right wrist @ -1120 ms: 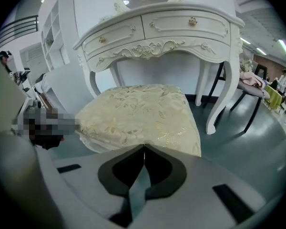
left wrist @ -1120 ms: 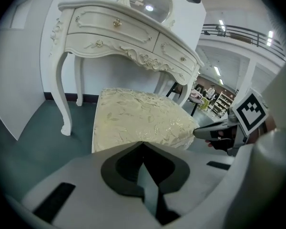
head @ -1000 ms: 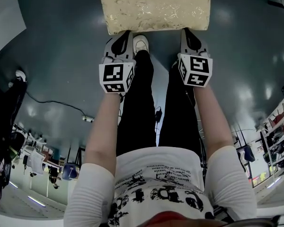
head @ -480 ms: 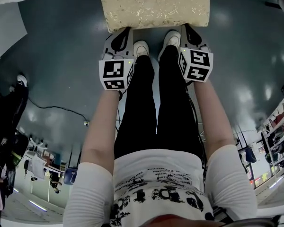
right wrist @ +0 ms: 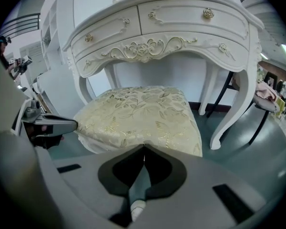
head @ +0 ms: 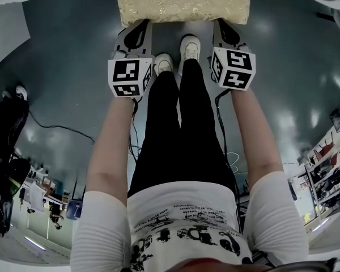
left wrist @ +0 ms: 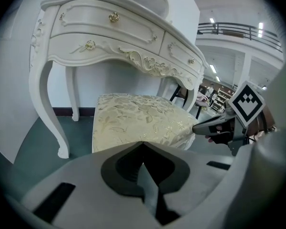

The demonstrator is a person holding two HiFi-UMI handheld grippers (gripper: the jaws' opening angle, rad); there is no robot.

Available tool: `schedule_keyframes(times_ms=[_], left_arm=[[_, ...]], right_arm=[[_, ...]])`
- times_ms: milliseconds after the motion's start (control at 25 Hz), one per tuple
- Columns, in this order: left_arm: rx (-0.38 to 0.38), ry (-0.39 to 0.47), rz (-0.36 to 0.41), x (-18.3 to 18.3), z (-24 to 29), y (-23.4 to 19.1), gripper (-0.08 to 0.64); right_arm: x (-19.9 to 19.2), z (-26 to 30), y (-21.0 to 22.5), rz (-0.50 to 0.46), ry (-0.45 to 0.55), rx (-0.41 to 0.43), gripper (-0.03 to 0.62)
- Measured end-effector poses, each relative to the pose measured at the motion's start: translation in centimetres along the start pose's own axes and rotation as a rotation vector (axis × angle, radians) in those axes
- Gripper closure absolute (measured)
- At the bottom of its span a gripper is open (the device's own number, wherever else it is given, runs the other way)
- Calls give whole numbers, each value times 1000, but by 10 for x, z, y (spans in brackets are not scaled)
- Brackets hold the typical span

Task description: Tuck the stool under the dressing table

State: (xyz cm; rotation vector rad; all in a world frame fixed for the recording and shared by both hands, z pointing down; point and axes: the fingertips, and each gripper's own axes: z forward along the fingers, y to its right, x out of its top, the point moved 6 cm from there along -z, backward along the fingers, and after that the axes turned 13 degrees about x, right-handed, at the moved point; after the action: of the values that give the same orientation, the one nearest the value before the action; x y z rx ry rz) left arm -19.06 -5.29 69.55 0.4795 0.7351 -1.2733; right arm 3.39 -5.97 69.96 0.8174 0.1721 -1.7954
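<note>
The stool, with a cream and gold floral cushion, stands at the top of the head view, partly cut off by the frame. My left gripper and right gripper are both shut, and their tips rest against the cushion's near edge, one at each front corner. In the left gripper view the stool sits partly beneath the white carved dressing table, just past my shut left gripper. The right gripper view shows the same stool under the dressing table, beyond my shut right gripper.
The dressing table's curved legs flank the stool. The person's white shoes stand just behind it, between the grippers. A cable trails across the dark floor at left. A dark-legged chair stands right of the table.
Both grippers have moved forward, and the stool has slid further away toward the table. The person's feet have stepped forward behind it.
</note>
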Motion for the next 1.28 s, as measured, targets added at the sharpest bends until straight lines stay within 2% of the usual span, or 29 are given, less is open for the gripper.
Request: schedule_keyframes(times_ms=[280,480,880,1120,1280], left_arm=[[34,26,-14,21,23,-10,540],[24,58,-10,36,42,-14,540],[20,95,31,67,77,-32,540],[50,122,40,85,97,-41,540],[52,137,63,96,109,-46,540]], right_arm=[[29,18,12,7,-17,36,574],[47,31,25,-30,-20,41,574],[82,58,37,-74,45,14,574],[101,73,44,-136,61,19,574],[114,82,50,-235,52,29,574]])
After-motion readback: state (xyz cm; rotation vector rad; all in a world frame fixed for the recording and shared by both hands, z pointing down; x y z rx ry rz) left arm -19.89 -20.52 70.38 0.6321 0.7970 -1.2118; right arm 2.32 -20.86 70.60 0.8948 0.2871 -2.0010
